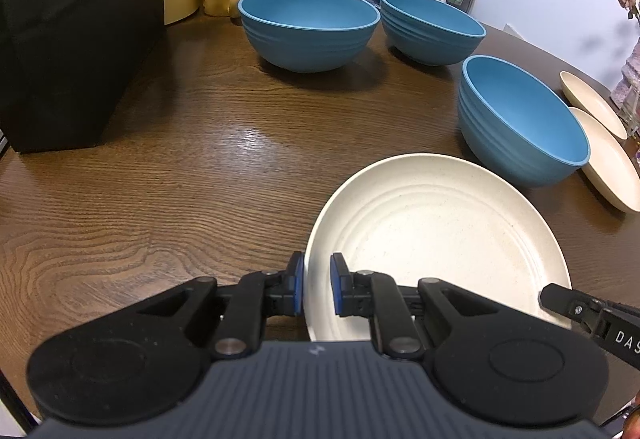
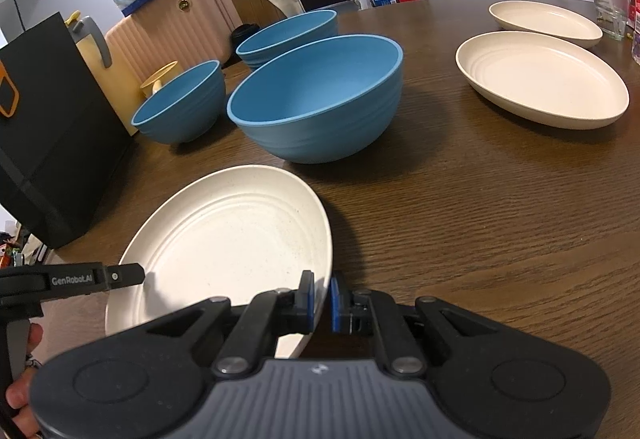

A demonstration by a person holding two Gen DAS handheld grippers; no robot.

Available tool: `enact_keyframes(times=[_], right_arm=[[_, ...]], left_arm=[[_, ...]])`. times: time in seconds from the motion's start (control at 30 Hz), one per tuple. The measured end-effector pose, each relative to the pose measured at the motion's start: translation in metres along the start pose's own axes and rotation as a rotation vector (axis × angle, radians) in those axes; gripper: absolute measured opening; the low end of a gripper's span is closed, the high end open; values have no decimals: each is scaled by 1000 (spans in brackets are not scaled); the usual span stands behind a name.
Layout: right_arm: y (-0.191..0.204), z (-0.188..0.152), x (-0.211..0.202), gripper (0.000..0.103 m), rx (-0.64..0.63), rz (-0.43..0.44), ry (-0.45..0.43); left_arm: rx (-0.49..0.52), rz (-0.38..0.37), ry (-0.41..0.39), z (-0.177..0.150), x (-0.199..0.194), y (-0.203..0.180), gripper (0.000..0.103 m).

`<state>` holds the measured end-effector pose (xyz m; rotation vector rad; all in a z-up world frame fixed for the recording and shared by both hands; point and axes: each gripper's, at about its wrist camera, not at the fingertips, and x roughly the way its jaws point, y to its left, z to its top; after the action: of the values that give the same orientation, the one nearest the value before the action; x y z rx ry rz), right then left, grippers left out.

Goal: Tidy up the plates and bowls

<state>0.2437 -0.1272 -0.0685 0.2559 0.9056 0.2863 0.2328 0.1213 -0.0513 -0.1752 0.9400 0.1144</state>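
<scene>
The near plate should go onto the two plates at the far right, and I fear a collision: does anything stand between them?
In the right wrist view, only bare table lies between the near plate and the two far plates. The nearest blue bowl sits left of that path.
</scene>
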Motion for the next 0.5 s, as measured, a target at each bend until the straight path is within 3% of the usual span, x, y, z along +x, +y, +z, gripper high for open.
enact_keyframes(times=[0.13,0.17,0.2,0.3,0.33,0.4,0.43,0.5], right_arm=[[0,1,-1,15,-2,5,1],[0,1,-1,21,-5,0,-3],[0,1,-2,32,-7,-1,-7],[0,1,-6,58,-15,-11,-29],[-1,1,-8,61,-21,-13,-36],[-1,2,-11,77,-20,-19,-45],[-2,2,-12,88,-18,-25,-53],[-3,2,-14,91,-21,-38,-67]], left_arm=[[16,-3,-22,-3,-4,-2,19],[22,2,-31,-3,-5,-3,28],[24,8,-41,-4,-7,-3,44],[21,28,-76,-4,-15,-3,61],[21,28,-84,-4,-17,-3,64],[7,21,-98,-4,-21,-1,97],[1,18,-113,-4,-23,-1,102],[4,16,-140,-6,-29,-2,103]])
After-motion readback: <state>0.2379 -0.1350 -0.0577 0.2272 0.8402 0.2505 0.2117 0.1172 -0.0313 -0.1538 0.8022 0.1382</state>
